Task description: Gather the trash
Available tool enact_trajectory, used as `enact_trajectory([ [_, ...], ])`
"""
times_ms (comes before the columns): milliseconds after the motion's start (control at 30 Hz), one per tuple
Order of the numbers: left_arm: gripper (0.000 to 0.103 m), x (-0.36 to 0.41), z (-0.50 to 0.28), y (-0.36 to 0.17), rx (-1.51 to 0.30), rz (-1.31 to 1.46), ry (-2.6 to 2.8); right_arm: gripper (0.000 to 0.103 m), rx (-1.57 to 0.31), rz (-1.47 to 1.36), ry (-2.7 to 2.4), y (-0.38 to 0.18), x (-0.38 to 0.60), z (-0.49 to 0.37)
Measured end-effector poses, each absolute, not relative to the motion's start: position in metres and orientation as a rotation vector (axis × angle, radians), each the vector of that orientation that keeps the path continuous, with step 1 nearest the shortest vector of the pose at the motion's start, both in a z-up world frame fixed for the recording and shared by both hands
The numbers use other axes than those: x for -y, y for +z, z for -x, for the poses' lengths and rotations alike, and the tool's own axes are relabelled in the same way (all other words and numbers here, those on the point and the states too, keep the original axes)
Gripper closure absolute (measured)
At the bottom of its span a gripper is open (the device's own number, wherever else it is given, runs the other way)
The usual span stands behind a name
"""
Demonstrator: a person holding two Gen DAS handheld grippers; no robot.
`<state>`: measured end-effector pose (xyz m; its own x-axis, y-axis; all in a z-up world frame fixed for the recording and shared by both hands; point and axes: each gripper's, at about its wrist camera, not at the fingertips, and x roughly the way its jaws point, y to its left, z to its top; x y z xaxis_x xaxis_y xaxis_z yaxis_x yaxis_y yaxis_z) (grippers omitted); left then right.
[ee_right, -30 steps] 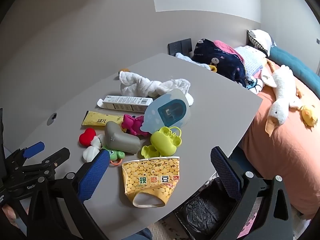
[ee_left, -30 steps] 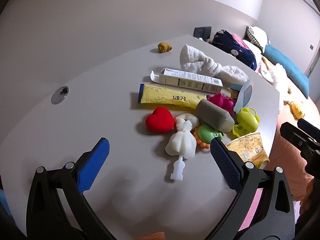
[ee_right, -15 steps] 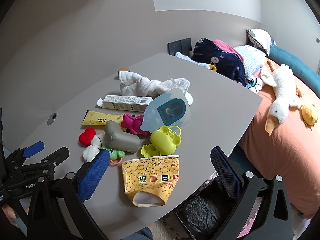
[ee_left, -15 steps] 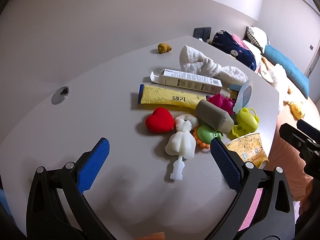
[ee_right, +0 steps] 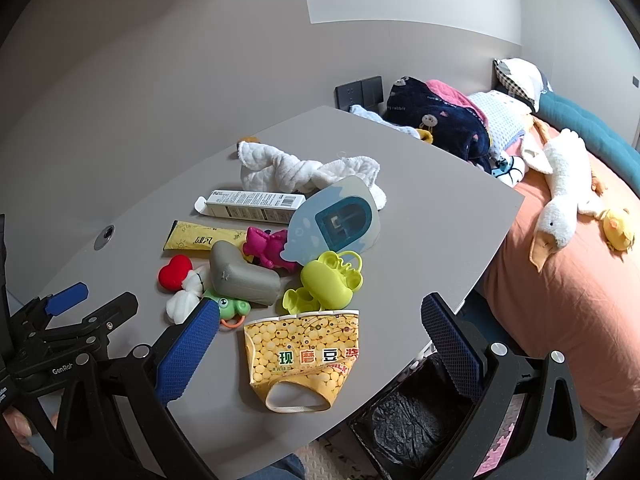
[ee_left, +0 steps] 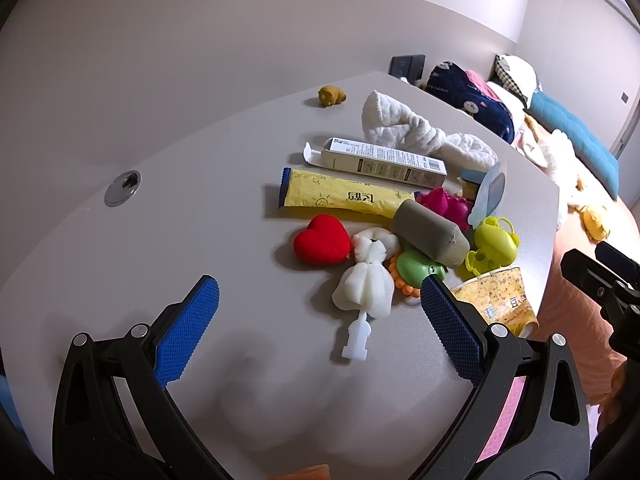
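A grey table (ee_left: pixel 160 240) holds a heap of toys and trash. A crushed yellow paper cup (ee_right: pixel 304 356) lies at the near edge, also in the left wrist view (ee_left: pixel 496 300). A yellow wrapper (ee_left: pixel 344 198), a white carton box (ee_left: pixel 384 160) and a blue blister pack (ee_right: pixel 336 224) lie in the heap. A bin with a black bag (ee_right: pixel 408 420) stands below the table edge. My left gripper (ee_left: pixel 320 328) is open and empty, near a white brush toy (ee_left: pixel 366 284). My right gripper (ee_right: pixel 320 340) is open and empty, over the cup.
A red heart (ee_left: pixel 322 240), grey block (ee_left: pixel 430 228), green toys (ee_right: pixel 328 280), pink toy (ee_right: pixel 266 246), white cloth (ee_right: pixel 304 172) and a brown figure (ee_left: pixel 330 96) lie on the table. A bed with plush toys (ee_right: pixel 560 184) stands to the right.
Both grippers have hardly shifted; the left wrist view has crept slightly closer to the heap. Nothing was taken hold of or moved.
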<state>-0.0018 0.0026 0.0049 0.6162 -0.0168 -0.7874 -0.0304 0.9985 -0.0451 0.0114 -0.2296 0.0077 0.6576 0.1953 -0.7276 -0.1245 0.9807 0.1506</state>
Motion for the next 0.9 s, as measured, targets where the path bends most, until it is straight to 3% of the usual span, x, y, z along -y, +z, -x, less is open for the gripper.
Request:
enact_trajectory([
  [900,0.006,-0.0025,0.0045,0.0056,-0.886,0.061,-0.002,0.003,-0.836,-0.090,0.182,0.0062,0.2300,-0.0106],
])
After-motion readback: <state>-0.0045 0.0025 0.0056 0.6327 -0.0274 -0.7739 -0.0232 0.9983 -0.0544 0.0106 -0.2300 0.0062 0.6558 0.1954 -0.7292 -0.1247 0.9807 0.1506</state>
